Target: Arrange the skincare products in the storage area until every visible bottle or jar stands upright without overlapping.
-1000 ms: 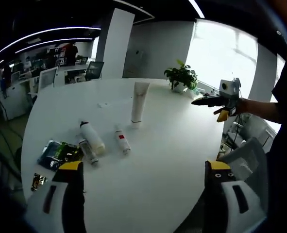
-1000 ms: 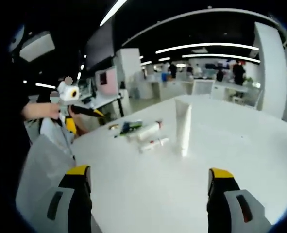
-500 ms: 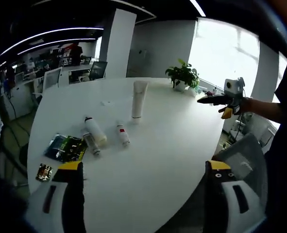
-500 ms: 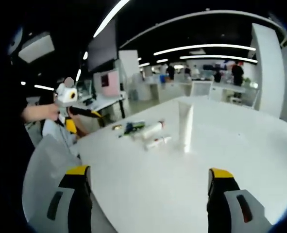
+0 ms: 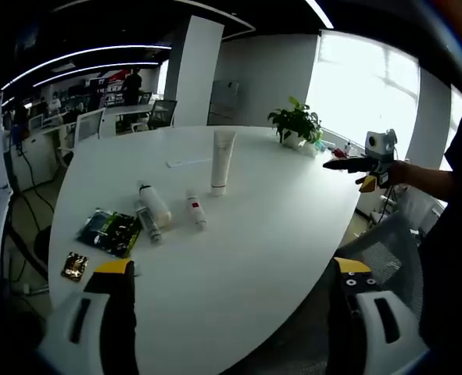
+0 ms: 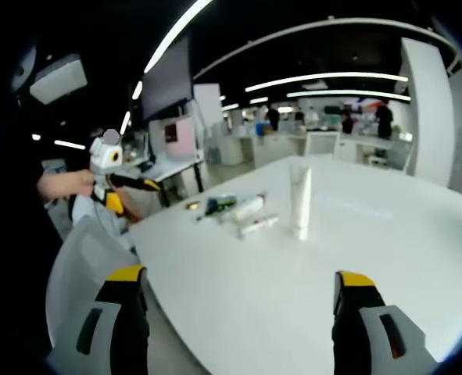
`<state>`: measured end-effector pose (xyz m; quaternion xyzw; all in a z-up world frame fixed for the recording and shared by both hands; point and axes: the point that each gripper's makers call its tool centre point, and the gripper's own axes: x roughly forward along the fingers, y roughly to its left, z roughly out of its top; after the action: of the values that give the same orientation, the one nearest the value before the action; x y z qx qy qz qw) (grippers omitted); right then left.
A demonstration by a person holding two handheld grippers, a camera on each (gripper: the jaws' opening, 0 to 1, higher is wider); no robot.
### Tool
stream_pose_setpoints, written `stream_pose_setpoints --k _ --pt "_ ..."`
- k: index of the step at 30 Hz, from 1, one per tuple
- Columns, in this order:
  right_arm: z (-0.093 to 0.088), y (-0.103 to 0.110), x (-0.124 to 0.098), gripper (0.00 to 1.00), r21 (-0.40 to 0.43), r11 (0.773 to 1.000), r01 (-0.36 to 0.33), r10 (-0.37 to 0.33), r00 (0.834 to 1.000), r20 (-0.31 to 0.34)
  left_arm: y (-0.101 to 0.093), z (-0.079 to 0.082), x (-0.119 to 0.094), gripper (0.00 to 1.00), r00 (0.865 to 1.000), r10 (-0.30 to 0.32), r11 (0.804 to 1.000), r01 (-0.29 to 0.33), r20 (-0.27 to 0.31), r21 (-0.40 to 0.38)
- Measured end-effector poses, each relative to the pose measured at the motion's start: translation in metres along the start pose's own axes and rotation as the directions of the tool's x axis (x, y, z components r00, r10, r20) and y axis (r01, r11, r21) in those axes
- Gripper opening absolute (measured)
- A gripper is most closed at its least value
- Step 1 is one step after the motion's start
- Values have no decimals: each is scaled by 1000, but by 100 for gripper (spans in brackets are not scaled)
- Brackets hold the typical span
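Observation:
A tall white tube stands upright on its cap near the middle of the round white table. To its left lie a white bottle, a slim clear bottle and a small white tube with a red label, all on their sides. From the other side they show as a white bottle and a small tube. My left gripper is open, well back from the table edge. My right gripper is open too. Each gripper shows in the other's view, the right gripper and the left gripper, held in a hand.
Dark green sachets and a small gold packet lie near the left table edge. A potted plant stands at the far side. Grey chairs sit by the table. Desks, chairs and people fill the office behind.
Both grippers have pulled back from the table, so the products look smaller and farther away. The products have not moved.

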<state>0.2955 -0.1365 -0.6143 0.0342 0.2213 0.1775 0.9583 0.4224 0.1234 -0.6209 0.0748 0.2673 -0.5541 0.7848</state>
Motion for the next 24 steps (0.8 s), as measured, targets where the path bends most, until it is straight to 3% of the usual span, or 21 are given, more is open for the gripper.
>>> stream_pose_setpoints --k 9,15,24 --pt "-6 -4 -2 99 8 1000 1 -1 1000 -4 1 0 -1 98 1000 21 1000 -20 6 -14" --pt "0 -9 2 99 7 1000 -2 2 1000 -1 0 -4 1 98 1000 21 1000 -21 -19 -11" --pt "-1 -5 7 98 1 1000 -20 21 1000 -12 0 -1 5 98 1000 21 1000 -21 -13 -10"
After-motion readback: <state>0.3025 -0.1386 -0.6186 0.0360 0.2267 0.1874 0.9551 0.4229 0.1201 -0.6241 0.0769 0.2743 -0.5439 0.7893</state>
